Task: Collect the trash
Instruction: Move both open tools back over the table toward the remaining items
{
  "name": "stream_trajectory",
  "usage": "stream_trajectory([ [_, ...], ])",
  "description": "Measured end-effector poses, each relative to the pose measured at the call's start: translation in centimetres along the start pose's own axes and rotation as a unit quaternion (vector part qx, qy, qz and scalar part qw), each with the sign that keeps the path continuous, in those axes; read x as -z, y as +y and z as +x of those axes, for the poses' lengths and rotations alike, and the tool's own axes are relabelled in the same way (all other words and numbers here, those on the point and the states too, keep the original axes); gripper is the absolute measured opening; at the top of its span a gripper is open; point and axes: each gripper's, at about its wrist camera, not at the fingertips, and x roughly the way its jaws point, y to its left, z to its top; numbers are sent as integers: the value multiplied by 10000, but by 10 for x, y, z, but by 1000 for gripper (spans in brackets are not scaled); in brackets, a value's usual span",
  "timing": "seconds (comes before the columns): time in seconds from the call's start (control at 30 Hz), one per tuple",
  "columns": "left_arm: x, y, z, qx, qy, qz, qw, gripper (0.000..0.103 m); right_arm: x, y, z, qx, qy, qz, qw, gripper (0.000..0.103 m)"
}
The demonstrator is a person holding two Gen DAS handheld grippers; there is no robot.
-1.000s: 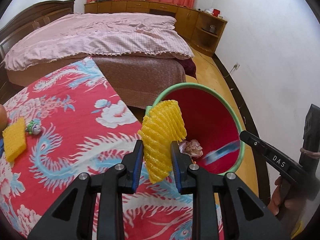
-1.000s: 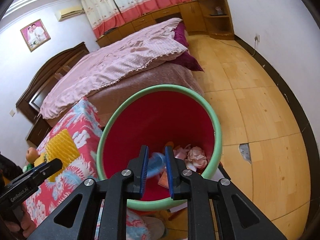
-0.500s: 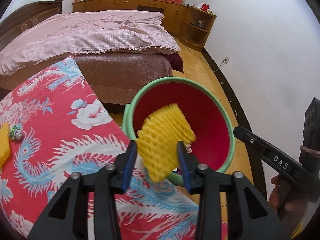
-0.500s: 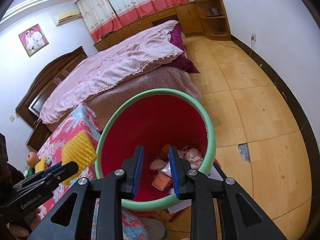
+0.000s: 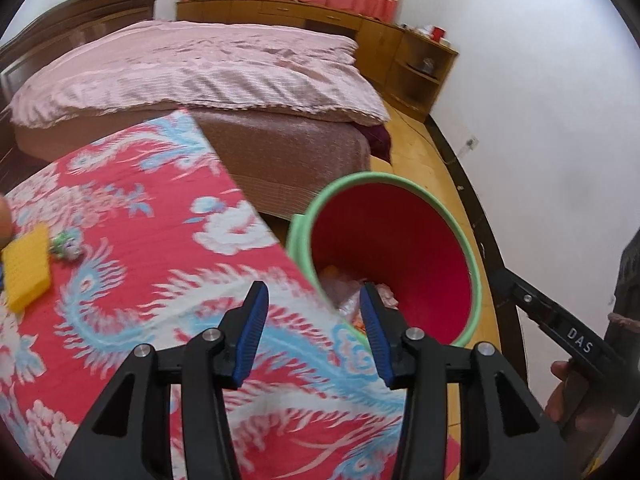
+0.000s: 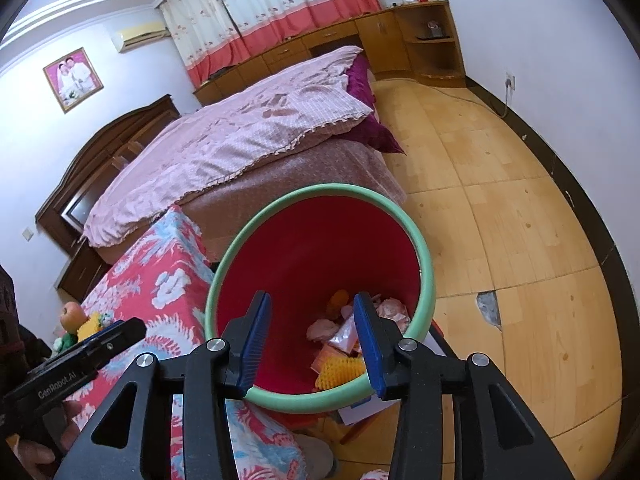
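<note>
Blue-padded jaws on my left gripper (image 5: pixel 312 330) and right gripper (image 6: pixel 314 338) stand apart, the right opening, nothing between. Beyond, the red bin (image 6: pixel 426 280) holds dropped trash; farther left on the counter (image 5: pixel 132 264) lies a yellow foam net (image 5: pixel 26 270), which I judge light, squashy, best pinched across its middle.

"DAS" in white letters on the black right hand-held gripper (image 5: pixel 516 286). "GenRobot.AI" in white along the side of the black left hand-held gripper (image 6: pixel 120 330).
</note>
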Motion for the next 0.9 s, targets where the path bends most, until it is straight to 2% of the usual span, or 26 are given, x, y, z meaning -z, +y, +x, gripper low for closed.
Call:
stream_trajectory([
  [0.5,-8,92,-55,-853,-383,-693,9932,48,-5,71,-2,-611,138,-678,9957,45],
  [0.9,-9,184,-75,-1526,-450,-1307,9786,48,-9,152,23,-1110,333,-1349,9841,45],
])
